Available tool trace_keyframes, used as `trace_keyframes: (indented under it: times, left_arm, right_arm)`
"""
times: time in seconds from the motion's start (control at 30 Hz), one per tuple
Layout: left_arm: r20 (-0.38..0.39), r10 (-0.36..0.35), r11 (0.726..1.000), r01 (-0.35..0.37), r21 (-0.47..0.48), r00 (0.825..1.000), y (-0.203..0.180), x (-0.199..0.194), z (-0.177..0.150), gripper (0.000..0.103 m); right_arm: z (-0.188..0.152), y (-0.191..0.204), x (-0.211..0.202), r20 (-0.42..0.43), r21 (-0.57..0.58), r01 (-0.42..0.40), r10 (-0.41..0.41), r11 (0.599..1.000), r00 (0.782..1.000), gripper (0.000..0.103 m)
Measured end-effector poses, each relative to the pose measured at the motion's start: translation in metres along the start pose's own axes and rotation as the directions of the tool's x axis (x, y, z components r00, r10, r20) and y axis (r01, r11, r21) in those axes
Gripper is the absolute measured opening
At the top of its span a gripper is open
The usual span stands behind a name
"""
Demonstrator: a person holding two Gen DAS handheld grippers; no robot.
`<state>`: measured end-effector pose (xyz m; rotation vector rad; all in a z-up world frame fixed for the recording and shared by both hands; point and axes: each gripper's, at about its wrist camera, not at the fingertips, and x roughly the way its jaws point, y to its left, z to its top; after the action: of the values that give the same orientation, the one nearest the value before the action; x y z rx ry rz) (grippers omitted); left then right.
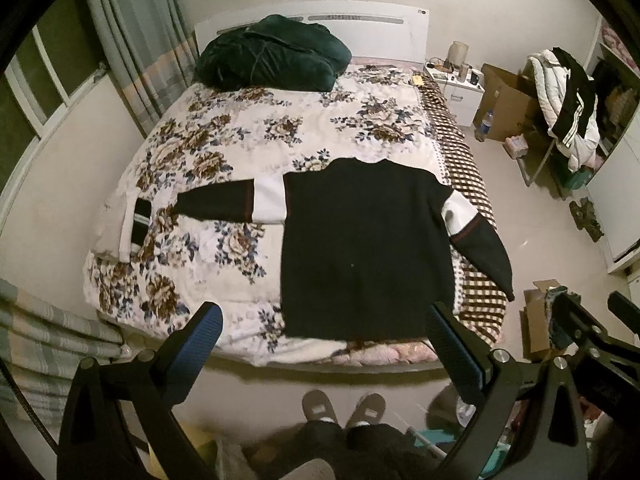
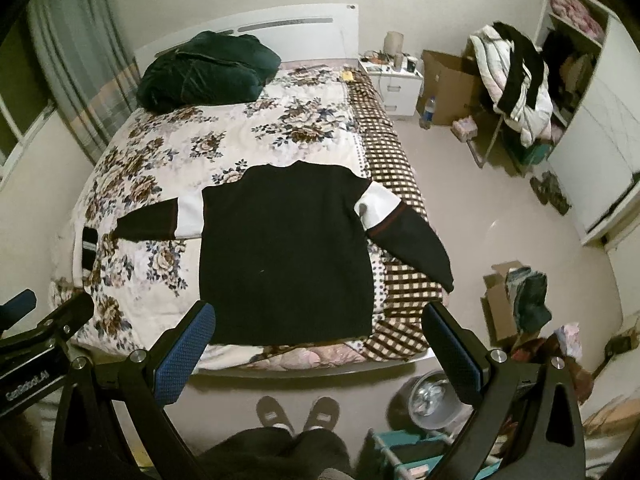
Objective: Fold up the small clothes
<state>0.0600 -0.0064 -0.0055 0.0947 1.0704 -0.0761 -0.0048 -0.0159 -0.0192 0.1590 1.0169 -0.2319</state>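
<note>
On the bed (image 1: 224, 128), near its foot edge, we see the black sweater (image 1: 360, 248) spread flat, back up, sleeves (white-banded) stretched outward; the right one hangs off the side. We hold the left claw (image 1: 324, 340) and right claw (image 2: 318, 338) above the foot edge, both wide open, gripping nothing.

Bed (image 1: 224, 148) mid clear; green bundle (image 1: 272, 56) blocks headboard end.

Left gripper (image 1: 324, 344), right gripper (image 2: 318, 340): jaws spread wide, side by side.
</note>
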Motion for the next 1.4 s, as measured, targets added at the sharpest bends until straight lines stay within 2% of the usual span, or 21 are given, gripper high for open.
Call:
trace_keyframes:
  times: [0.13, 0.27, 0.37, 0.5, 0.63, 0.77, 0.87, 0.97, 1.03, 1.07, 1.1, 1.17, 1.27, 1.33, 1.37, 1.4]
  left_arm:
    - [0.04, 0.004, 1.0, -0.005, 0.023, 0.999, 0.002, 0.028, 0.012, 0.103]
    - [0.076, 0.013, 0.998, -0.017, 0.054, 0.997, -0.011, 0.069, 0.031, 0.103]
    - [0.069, 0.016, 0.997, -0.021, 0.075, 0.997, -0.034, 0.115, 0.045, 0.103]
    - [0.013, 0.021, 0.996, -0.022, 0.091, 1.0, -0.061, 0.174, 0.051, 0.103]
    - [-0.076, 0.075, 0.99, -0.065, 0.123, 0.994, -0.097, 0.246, 0.056, 0.103]
    - [-0.175, 0.112, 0.986, -0.087, 0.145, 0.978, -0.131, 0.324, 0.053, 0.103]
    - [-0.254, 0.104, 0.986, -0.066, 0.155, 0.961, -0.153, 0.388, 0.048, 0.103]
    - [-0.304, 0.116, 0.984, -0.068, 0.164, 0.946, -0.175, 0.446, 0.043, 0.103]
    - [-0.331, 0.123, 0.983, -0.07, 0.167, 0.936, -0.186, 0.483, 0.036, 0.103]
    - [-0.343, 0.126, 0.983, -0.071, 0.169, 0.931, -0.191, 0.5, 0.034, 0.103]
    - [-0.352, 0.128, 0.983, -0.07, 0.172, 0.927, -0.194, 0.512, 0.032, 0.103]
    - [-0.371, 0.13, 0.981, -0.065, 0.183, 0.919, -0.201, 0.538, 0.028, 0.103]
    - [-0.383, 0.131, 0.978, -0.056, 0.199, 0.914, -0.208, 0.569, 0.025, 0.103]
    - [-0.386, 0.122, 0.979, -0.046, 0.198, 0.914, -0.208, 0.583, 0.026, 0.103]
    - [-0.389, 0.117, 0.98, -0.042, 0.196, 0.914, -0.206, 0.588, 0.026, 0.103]
    - [-0.391, 0.11, 0.981, -0.037, 0.19, 0.914, -0.204, 0.59, 0.027, 0.103]
  right_arm:
    - [0.0, -0.017, 0.028, -0.007, 0.106, -0.009, 0.01, 0.994, 1.0, 0.103]
    - [0.003, -0.061, 0.085, -0.021, 0.277, 0.007, -0.001, 0.961, 1.0, 0.103]
    - [-0.001, -0.104, 0.14, -0.048, 0.404, 0.014, 0.006, 0.915, 0.999, 0.103]
    - [-0.009, -0.169, 0.224, -0.075, 0.574, 0.001, 0.051, 0.819, 0.996, 0.103]
    - [-0.026, -0.244, 0.327, -0.078, 0.733, -0.005, 0.091, 0.68, 0.993, 0.103]
    - [-0.054, -0.317, 0.438, -0.057, 0.876, -0.012, 0.129, 0.482, 0.99, 0.103]
    - [-0.076, -0.36, 0.512, -0.012, 0.942, -0.036, 0.14, 0.333, 0.99, 0.103]
    - [-0.095, -0.392, 0.569, 0.049, 0.978, -0.077, 0.145, 0.192, 0.988, 0.103]
    - [-0.103, -0.409, 0.597, 0.094, 0.987, -0.11, 0.132, 0.118, 0.987, 0.1]
    - [-0.108, -0.417, 0.611, 0.115, 0.989, -0.125, 0.121, 0.08, 0.986, 0.096]
    - [-0.111, -0.423, 0.622, 0.124, 0.99, -0.13, 0.112, 0.054, 0.986, 0.084]
    - [-0.119, -0.436, 0.645, 0.16, 0.987, -0.159, 0.087, -0.017, 0.983, 0.066]
    - [-0.125, -0.452, 0.665, 0.205, 0.973, -0.201, 0.033, -0.11, 0.978, 0.064]
    - [-0.124, -0.465, 0.676, 0.236, 0.961, -0.234, -0.001, -0.149, 0.972, 0.064]
    - [-0.123, -0.471, 0.681, 0.243, 0.956, -0.243, -0.021, -0.164, 0.97, 0.058]
    - [-0.122, -0.476, 0.684, 0.232, 0.957, -0.235, -0.04, -0.169, 0.972, 0.034]
